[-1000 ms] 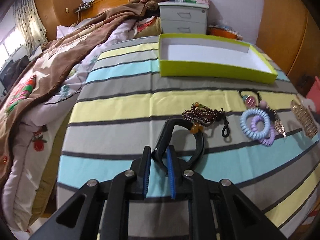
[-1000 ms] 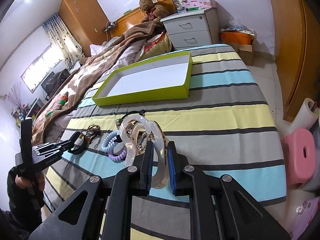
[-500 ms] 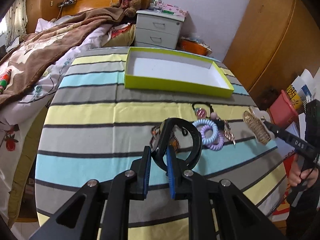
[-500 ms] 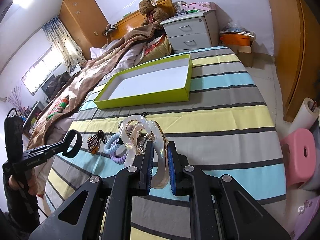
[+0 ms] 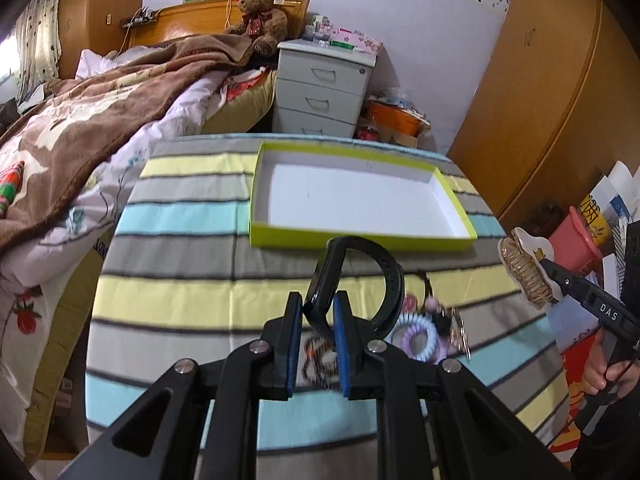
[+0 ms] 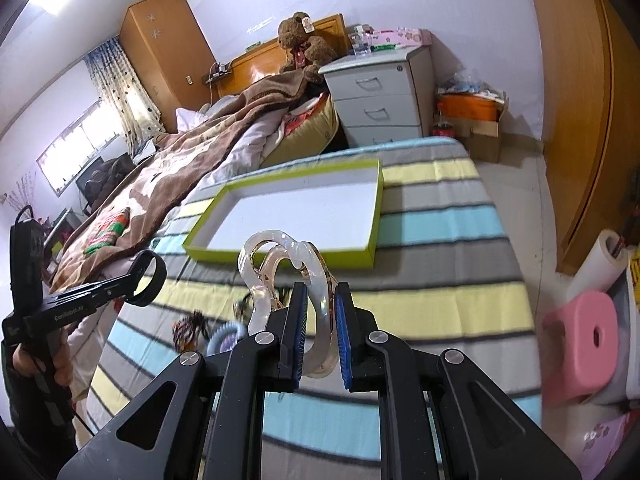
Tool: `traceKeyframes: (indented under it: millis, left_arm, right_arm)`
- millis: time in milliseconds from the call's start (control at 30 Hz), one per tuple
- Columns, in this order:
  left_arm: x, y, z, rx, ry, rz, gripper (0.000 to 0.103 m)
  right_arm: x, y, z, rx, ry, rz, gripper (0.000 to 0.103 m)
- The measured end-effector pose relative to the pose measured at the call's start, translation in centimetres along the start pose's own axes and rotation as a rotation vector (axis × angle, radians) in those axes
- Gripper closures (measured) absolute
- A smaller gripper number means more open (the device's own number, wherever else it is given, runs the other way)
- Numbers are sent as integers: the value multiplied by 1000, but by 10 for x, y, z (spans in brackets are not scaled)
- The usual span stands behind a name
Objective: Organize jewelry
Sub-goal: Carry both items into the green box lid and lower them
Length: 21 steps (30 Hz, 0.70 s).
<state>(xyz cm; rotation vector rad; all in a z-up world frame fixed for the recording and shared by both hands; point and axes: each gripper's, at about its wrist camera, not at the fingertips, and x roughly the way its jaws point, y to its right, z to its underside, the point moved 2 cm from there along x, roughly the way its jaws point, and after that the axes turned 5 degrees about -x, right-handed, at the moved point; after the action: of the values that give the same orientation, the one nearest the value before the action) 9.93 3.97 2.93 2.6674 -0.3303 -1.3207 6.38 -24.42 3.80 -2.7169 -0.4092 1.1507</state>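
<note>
Both pieces have lifted off the striped worktop [image 5: 168,280]: your left gripper [image 5: 316,320] clamps the black wristband [image 5: 384,280], right gripper [image 6: 318,316] clamps the clear hair claw [image 6: 280,264], nearing the green tray [image 5: 360,236].

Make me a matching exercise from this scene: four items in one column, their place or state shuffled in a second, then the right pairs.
Items:
1. black band
2. clear hair claw
3. green tray
4. coil hair ties

Places or states:
A. lying on the striped cloth
B. gripped in the right gripper
C. empty, white inside
D. gripped in the left gripper

Pairs: 1-D, 2-B, 3-C, 4-A
</note>
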Motion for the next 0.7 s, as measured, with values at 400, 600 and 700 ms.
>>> traceKeyframes:
  millis: [400, 600, 700]
  left_arm:
    - [35, -6, -57, -14, 20, -2, 87]
    - [65, -13, -80, -33, 7, -13, 87]
    - [79, -16, -88, -46, -1, -4, 87]
  right_arm:
    - [41, 5, -58, -13, 6, 75, 89]
    - [76, 13, -78, 12, -10, 103, 89]
    - [97, 15, -84, 22, -29, 119, 89]
